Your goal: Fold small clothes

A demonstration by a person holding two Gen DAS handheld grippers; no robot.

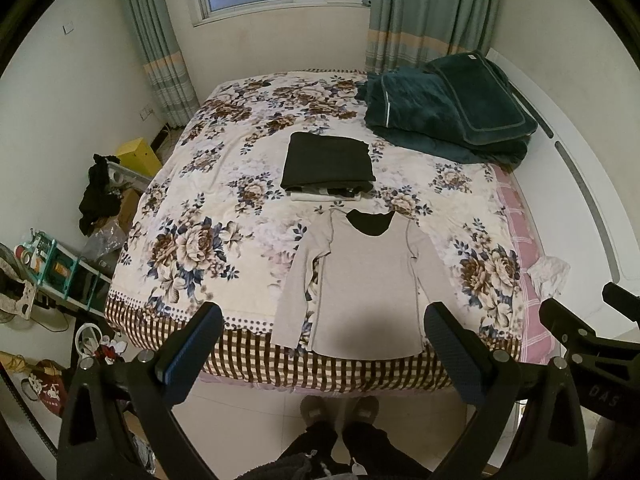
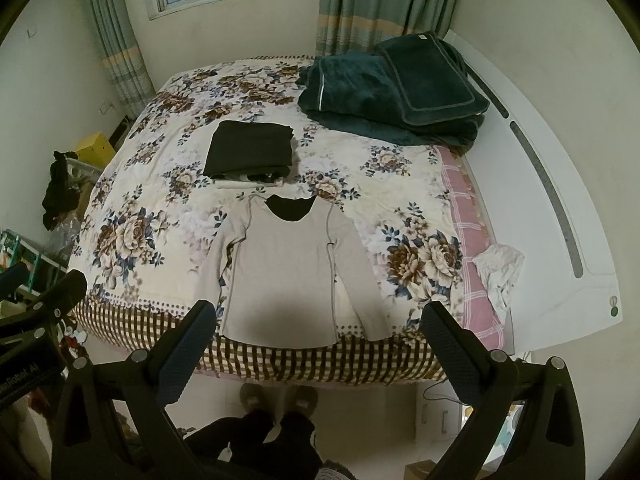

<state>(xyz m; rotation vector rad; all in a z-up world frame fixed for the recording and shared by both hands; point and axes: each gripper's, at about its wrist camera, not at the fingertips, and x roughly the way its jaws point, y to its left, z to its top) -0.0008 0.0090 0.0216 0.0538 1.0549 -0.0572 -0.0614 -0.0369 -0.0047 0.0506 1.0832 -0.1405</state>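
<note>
A beige long-sleeved shirt (image 1: 366,280) with a black inner collar lies flat, sleeves down its sides, at the near edge of the floral bed; it also shows in the right wrist view (image 2: 288,276). Behind it sits a stack of folded clothes with a black piece on top (image 1: 328,162), also in the right wrist view (image 2: 250,152). My left gripper (image 1: 324,348) is open and empty, held above the shirt's hem. My right gripper (image 2: 320,344) is open and empty, also above the hem. The right gripper appears at the right edge of the left view (image 1: 580,332).
A dark green folded blanket (image 1: 448,108) lies at the bed's far right. A crumpled white cloth (image 2: 500,272) sits on the pink sheet edge at right. Clutter, a shelf (image 1: 60,272) and a yellow box (image 1: 138,156) stand left of the bed. The person's slippered feet (image 1: 340,410) stand below.
</note>
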